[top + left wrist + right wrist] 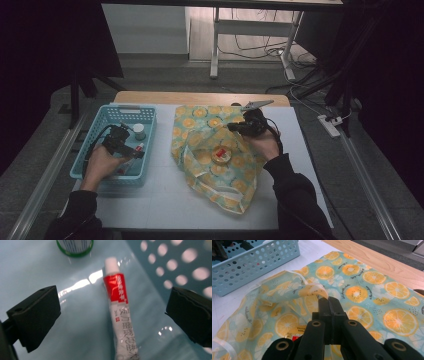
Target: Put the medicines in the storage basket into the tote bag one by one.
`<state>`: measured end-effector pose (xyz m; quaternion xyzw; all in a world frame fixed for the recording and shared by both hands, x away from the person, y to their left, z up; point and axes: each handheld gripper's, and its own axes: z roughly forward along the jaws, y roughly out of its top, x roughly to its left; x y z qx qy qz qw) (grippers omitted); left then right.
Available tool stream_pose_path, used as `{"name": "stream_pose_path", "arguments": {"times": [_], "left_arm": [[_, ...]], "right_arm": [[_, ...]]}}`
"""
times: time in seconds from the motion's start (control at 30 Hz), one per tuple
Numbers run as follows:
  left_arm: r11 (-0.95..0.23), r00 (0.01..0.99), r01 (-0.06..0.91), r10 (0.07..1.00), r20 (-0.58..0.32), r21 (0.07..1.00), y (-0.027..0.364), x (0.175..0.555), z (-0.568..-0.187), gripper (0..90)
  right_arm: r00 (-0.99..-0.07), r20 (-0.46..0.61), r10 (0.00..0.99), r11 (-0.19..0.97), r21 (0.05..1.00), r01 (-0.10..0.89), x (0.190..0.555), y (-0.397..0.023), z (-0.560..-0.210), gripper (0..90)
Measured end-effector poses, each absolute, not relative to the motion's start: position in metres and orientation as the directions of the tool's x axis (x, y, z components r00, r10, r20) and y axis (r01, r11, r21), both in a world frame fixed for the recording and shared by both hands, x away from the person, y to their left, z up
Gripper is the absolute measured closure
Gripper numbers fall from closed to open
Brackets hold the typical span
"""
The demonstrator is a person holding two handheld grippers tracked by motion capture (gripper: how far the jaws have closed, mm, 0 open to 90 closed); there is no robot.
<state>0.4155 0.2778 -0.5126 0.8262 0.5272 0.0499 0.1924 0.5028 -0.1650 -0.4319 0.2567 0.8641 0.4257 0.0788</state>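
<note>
The left gripper (112, 315) holds its fingers (35, 317) spread wide over the red-and-white tube (120, 315), which lies on the basket (95, 172) floor between them, long axis crossing their gap, while the right gripper (329, 301) pinches the bag (362, 290) edge.
</note>
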Motion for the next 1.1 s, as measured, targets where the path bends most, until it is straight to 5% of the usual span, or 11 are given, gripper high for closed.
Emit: {"name": "stream_pose_path", "arguments": {"times": [0.63, 1.1], "left_arm": [[-0.376, 0.431, 0.879, 0.89, -0.151, 0.293, 0.275, 0.4167, -0.5121, 69.3], [-0.318, 0.372, 0.907, 0.912, -0.171, 0.277, 0.2802, 0.4187, -0.5077, 73.3]], "right_arm": [[-0.856, 0.079, 0.51, 0.509, 0.775, 0.375, 0.5022, -0.1661, -0.4307, 90.0], [-0.855, 0.077, 0.514, 0.509, 0.775, 0.375, 0.502, -0.1676, -0.4303, 90.0]]}}
